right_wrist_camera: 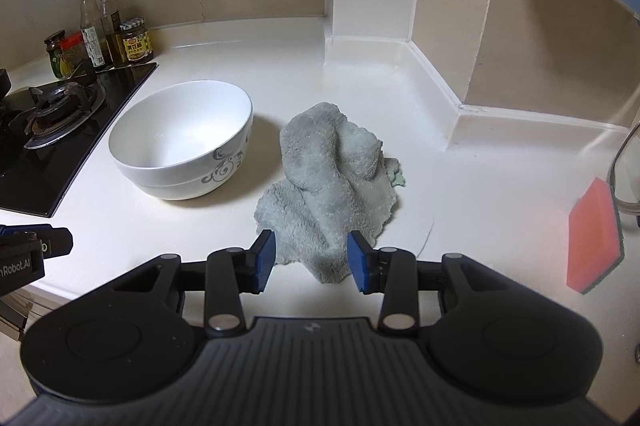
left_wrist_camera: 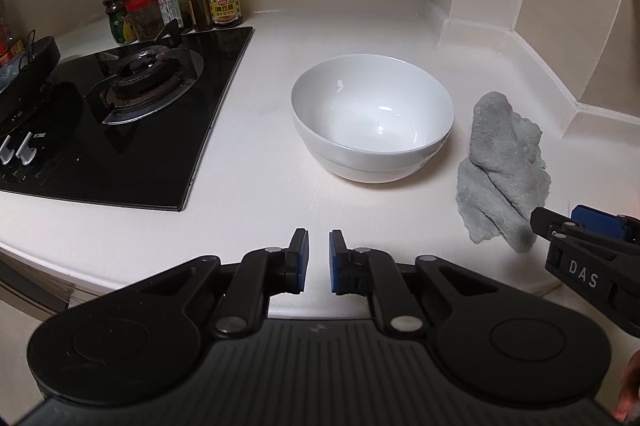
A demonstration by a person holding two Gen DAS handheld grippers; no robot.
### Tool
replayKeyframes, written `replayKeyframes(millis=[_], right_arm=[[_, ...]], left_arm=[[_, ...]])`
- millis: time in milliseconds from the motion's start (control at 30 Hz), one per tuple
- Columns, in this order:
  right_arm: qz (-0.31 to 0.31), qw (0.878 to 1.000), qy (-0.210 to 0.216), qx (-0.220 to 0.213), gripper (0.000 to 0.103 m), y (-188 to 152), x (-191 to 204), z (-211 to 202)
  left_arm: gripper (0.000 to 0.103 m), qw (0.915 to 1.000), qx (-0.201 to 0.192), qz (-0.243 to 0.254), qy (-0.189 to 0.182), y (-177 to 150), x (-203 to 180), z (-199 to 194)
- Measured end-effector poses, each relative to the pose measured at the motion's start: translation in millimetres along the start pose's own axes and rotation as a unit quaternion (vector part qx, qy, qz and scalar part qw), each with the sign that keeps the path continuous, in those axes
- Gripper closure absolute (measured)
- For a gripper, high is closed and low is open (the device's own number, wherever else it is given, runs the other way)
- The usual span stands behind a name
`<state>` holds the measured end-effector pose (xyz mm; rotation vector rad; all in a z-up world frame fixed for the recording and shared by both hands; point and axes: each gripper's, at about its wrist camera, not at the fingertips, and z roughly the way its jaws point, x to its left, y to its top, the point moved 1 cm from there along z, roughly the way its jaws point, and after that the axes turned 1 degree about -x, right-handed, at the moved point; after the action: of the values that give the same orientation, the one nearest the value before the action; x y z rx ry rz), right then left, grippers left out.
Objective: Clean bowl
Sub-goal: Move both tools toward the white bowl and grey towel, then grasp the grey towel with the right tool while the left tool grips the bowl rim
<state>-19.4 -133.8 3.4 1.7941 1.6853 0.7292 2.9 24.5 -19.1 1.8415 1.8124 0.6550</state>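
A white bowl [left_wrist_camera: 372, 117] stands upright and empty on the white counter; in the right wrist view [right_wrist_camera: 182, 139] it shows a grey scroll pattern on its side. A crumpled grey cloth [left_wrist_camera: 504, 165] lies just right of it, also in the right wrist view [right_wrist_camera: 330, 185]. My left gripper [left_wrist_camera: 319, 260] is in front of the bowl above the counter's front edge, its jaws a narrow gap apart and empty. My right gripper [right_wrist_camera: 311, 258] is open, with the near edge of the cloth between its fingers. It shows at the right edge of the left wrist view [left_wrist_camera: 576, 226].
A black gas hob [left_wrist_camera: 120, 117] lies left of the bowl, with several sauce bottles and jars [left_wrist_camera: 180, 5] behind it. A pink sponge [right_wrist_camera: 596, 238] sits at the right by a sink edge. Walls and a boxed corner [right_wrist_camera: 368, 37] close the back.
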Motion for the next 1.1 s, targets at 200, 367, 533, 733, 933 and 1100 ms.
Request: replayKeyframes(millis=[200,367,533,733,933,1100], right_arm=[[0.004,1.000,0.000,0.001,0.068,5.1,0.7,7.7],[0.006,1.000,-0.002,0.002,0.068,11.5,1.9,15.0],[0.005,1.000,-0.002,-0.004,0.068,18.1,4.0,21.6],[0.007,1.000,0.004,-0.026,0.068,24.0,5.6,24.5],[0.014,1.000,-0.004,-0.027,0.069,29.7,4.9,35.5],[0.021,0.999,-0.016,-0.025,0.069,36.2,7.1,45.3]], left_arm=[[0.092,1.0000,0.003,0.000,-0.005,10.5,2.3,10.8],[0.092,1.0000,0.004,0.000,-0.007,19.6,6.2,18.9],[0.092,0.9999,-0.005,-0.003,-0.013,29.6,13.2,26.4],[0.092,0.9994,-0.025,-0.007,-0.024,42.5,24.4,36.2],[0.092,0.9979,-0.052,-0.011,-0.038,58.6,35.1,46.2],[0.092,0.9959,-0.048,-0.019,-0.074,75.2,45.4,60.5]])
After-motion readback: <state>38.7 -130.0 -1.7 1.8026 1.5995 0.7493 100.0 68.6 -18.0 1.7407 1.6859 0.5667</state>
